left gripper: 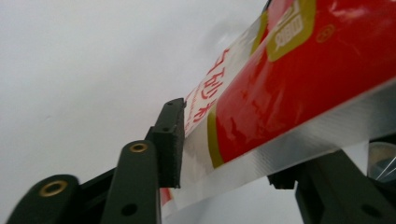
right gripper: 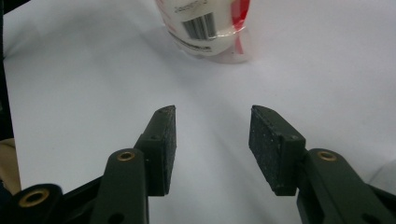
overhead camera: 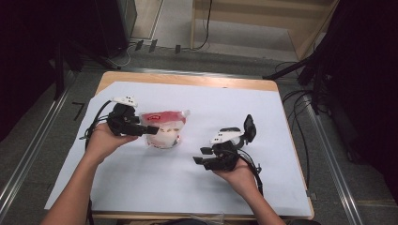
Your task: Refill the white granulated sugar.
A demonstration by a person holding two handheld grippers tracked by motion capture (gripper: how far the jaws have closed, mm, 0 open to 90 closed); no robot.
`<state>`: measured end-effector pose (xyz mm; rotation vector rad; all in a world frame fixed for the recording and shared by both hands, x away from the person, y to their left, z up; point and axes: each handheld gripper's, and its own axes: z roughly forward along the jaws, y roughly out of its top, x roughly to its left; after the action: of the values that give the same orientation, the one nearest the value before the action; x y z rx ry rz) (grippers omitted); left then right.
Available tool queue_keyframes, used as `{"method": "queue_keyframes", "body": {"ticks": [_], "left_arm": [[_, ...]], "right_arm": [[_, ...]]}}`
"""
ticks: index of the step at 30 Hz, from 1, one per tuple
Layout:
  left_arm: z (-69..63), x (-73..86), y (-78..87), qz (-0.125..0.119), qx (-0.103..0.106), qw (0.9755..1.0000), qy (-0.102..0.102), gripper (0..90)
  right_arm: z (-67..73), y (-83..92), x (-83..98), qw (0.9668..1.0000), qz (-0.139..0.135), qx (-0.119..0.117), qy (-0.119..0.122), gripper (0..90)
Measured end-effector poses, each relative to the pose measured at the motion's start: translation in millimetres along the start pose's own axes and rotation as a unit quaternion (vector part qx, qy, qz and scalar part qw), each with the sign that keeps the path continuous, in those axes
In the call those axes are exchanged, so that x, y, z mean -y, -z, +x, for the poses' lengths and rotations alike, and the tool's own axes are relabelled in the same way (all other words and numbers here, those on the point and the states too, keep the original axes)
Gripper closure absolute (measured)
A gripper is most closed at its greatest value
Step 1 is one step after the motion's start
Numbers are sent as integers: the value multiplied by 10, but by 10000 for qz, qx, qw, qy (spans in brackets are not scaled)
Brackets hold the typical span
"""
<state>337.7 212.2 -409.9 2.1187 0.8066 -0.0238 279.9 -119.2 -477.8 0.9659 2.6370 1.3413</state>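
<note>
Right gripper [right gripper: 212,149]: your matte, grainy black pads stand apart over bare white sheet [overhead camera: 141,183].
Left gripper [overhead camera: 149,130]: your jaws straddle the pouch's flat sealed edge; grip uncertain.
Pouch [overhead camera: 164,129]: glossy red-and-clear plastic, upright, left-centre of table [overhead camera: 187,80].

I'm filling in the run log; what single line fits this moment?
left gripper: jaws around red-and-white pouch, one pad touching it | right gripper: jaws open, nothing between, apart from pouch | surface: white sheet
</note>
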Motion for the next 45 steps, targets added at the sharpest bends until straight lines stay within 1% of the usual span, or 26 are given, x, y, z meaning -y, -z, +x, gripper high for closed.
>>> {"method": "queue_keyframes", "body": {"ticks": [2, 3, 5, 10, 11, 12, 13, 14, 15, 16, 17, 18, 19, 21, 23, 24, 26, 27, 28, 32, 34, 36, 39, 40, 42, 45], "left_arm": [[-19, -15, -42, 34, -6, 10000, 13, 595], [-23, -20, -62, 46, -11, 10000, -17, 603], [-22, -23, -80, 76, -28, 10000, 0, 638], [0, -31, -93, 89, 25, 9998, 187, 762], [-6, -32, -99, 73, -18, 9998, 179, 787], [-11, -40, -113, 105, 30, 9995, 300, 816], [-7, -48, -126, 150, 67, 9995, 288, 847], [-11, -59, -142, 166, 106, 9992, 335, 889], [-14, -76, -150, 223, 161, 9989, 367, 897], [-19, -97, -156, 263, 128, 9989, 357, 900], [-21, -121, -161, 298, 161, 9986, 403, 900], [-21, -148, -160, 353, 145, 9984, 406, 900], [-19, -172, -162, 381, 126, 9982, 446, 900], [-18, -216, -173, 417, 189, 9975, 538, 900], [-47, -265, -190, 452, 165, 9973, 548, 900], [-64, -296, -191, 508, 144, 9972, 534, 900], [-89, -349, -190, 526, 181, 9971, 510, 900], [-118, -395, -171, 548, 224, 9973, 428, 900], [-131, -424, -159, 532, 280, 9973, 416, 900], [-217, -520, -84, 405, 340, 9977, 419, 900], [-270, -567, -32, 332, 390, 9980, 358, 900], [-330, -604, 9, 260, 454, 9980, 350, 900], [-410, -655, 56, 247, 534, 9978, 310, 900], [-442, -669, 68, 215, 552, 9977, 330, 900], [-503, -694, 79, 194, 602, 9976, 279, 900], [-570, -713, 79, 230, 651, 9973, 251, 900]], "right_arm": [[12, -19, -7, 10000, 1, -47, -38, 509], [17, -28, -12, 10000, -14, -65, -40, 509], [31, -43, -25, 10000, -43, -67, -20, 505], [63, -76, -42, 9999, -90, -67, 46, 502], [68, -88, -47, 9999, -88, -63, 82, 500], [78, -92, -60, 9999, -103, -125, 11, 497], [85, -88, -79, 9995, -173, -272, -68, 496], [98, -75, -101, 9988, -286, -371, -106, 494], [113, -63, -125, 9985, -386, -388, -58, 490], [129, -55, -150, 9983, -444, -379, 17, 485], [134, -56, -173, 9981, -502, -322, 151, 484], [137, -63, -193, 9980, -525, -273, 244, 483], [134, -77, -208, 9980, -521, -235, 281, 483], [111, -113, -237, 9987, -401, -184, 249, 483], [95, -143, -247, 9992, -327, -123, 214, 489], [86, -153, -248, 9993, -308, -75, 203, 491], [73, -169, -247, 9994, -282, -64, 175, 491], [67, -173, -246, 9995, -271, -78, 149, 493], [56, -175, -244, 9994, -297, -147, 96, 494], [47, -188, -239, 9992, -358, -146, 34, 494], [46, -206, -236, 9993, -335, -162, 2, 494], [47, -229, -231, 9994, -316, -104, 19, 500], [40, -274, -220, 9996, -286, -40, -17, 501], [30, -290, -213, 9996, -287, -12, 8, 501], [10, -317, -192, 9996, -270, 11, -96, 501], [-7, -351, -168, 9995, -267, 66, -173, 500]]}}
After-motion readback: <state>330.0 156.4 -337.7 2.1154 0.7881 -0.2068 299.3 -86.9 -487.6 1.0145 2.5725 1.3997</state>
